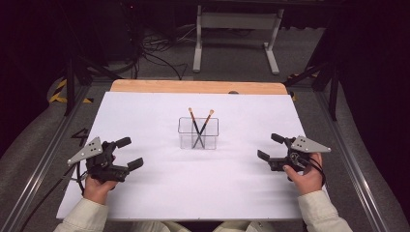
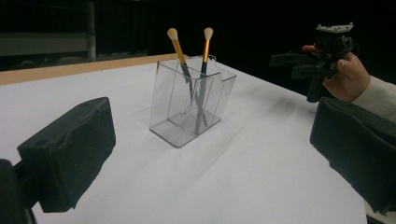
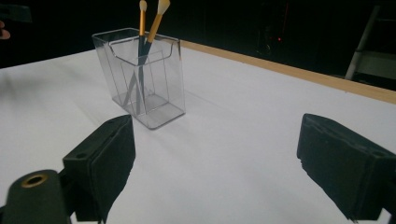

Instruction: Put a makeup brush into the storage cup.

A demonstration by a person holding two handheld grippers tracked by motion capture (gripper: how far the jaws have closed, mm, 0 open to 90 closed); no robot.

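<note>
White-covered table (image 1: 159,193) with wooden far edge, clear plastic holder (image 1: 198,133) standing at its middle

Cream sleeves (image 1: 316,209), black two-jaw left gripper (image 1: 129,152), right gripper (image 1: 270,147), grey triangular plates, black cables

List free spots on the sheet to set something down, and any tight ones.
Bare: the white sheet between the left gripper and right gripper, in front of the clear holder; also the strip behind the holder up to the wooden edge, and either side of it. Crowded: just the holder, with two crossed brushes inside.
</note>
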